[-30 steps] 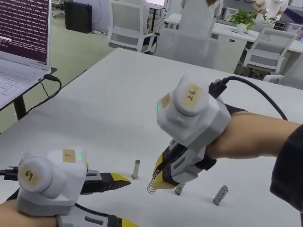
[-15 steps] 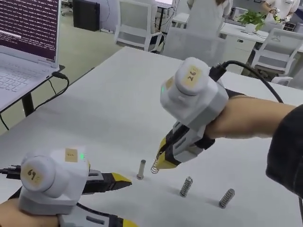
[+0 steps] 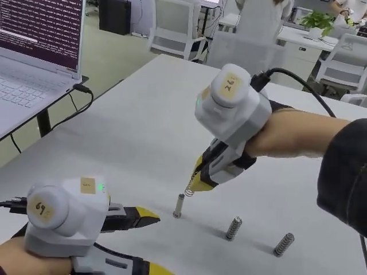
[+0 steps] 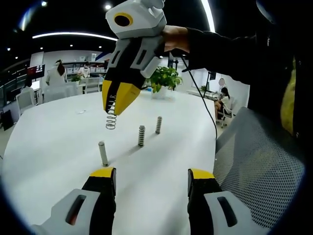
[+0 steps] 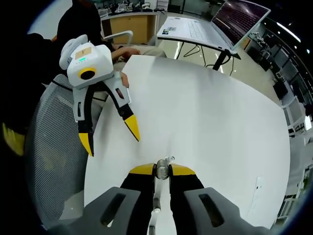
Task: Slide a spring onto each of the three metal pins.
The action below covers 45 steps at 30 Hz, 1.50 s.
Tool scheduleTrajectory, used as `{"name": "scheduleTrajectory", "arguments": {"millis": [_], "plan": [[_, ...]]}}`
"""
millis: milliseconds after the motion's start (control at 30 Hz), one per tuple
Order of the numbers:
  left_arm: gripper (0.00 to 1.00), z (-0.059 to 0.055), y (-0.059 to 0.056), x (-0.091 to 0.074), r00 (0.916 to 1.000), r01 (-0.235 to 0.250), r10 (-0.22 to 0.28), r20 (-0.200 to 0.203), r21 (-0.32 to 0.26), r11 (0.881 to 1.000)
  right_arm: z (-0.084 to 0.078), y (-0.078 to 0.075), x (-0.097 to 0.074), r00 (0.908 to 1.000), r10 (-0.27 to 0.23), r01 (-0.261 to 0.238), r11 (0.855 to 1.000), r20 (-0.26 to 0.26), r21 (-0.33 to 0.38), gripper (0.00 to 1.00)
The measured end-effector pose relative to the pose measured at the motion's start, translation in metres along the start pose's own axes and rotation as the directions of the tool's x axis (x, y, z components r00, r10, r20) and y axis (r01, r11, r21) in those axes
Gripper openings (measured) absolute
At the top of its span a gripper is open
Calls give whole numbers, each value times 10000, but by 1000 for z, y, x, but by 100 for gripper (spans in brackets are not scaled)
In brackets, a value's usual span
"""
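My right gripper (image 3: 195, 184) hangs over the white table (image 3: 126, 132), shut on a small spring (image 3: 188, 191) that dangles from its yellow tips. Just below and left of the spring stands a bare metal pin (image 3: 179, 205). To its right, two more pins carry springs (image 3: 233, 227) (image 3: 284, 244). My left gripper (image 3: 148, 240) rests open at the near left, its tips pointing at the bare pin. In the left gripper view, my left gripper (image 4: 151, 174) is empty, and beyond it stand the pin (image 4: 103, 153) and the hanging spring (image 4: 111, 117). The right gripper view shows the spring (image 5: 162, 169) pinched between the jaws.
An open laptop (image 3: 34, 46) sits on a side desk at the far left, its cable (image 3: 80, 106) drooping beside the table edge. White office chairs (image 3: 172, 28) and desks stand behind the table. A black cable (image 3: 298, 86) runs from the right gripper.
My right gripper has lifted the spring off the table beside the sprung pins and carried it up to just above the bare pin. The left gripper stayed put.
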<state>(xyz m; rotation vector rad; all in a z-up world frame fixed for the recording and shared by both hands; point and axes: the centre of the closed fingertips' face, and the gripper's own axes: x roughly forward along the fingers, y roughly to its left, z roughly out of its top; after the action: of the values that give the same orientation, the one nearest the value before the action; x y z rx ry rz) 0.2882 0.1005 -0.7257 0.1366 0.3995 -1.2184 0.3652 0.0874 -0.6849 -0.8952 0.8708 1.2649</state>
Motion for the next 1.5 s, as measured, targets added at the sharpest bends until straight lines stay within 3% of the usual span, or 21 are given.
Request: {"name": "scheduleTrajectory", "arguments": {"millis": [667, 1500], "plan": [[54, -3, 12, -17, 9976, -679, 681, 96, -239, 9974, -1, -15, 25, 9990, 312, -308, 9994, -305, 138, 8], [52, -7, 14, -19, 9967, -805, 806, 39, -366, 9961, -10, -16, 47, 9955, 588, -585, 9983, -744, 63, 8]]}}
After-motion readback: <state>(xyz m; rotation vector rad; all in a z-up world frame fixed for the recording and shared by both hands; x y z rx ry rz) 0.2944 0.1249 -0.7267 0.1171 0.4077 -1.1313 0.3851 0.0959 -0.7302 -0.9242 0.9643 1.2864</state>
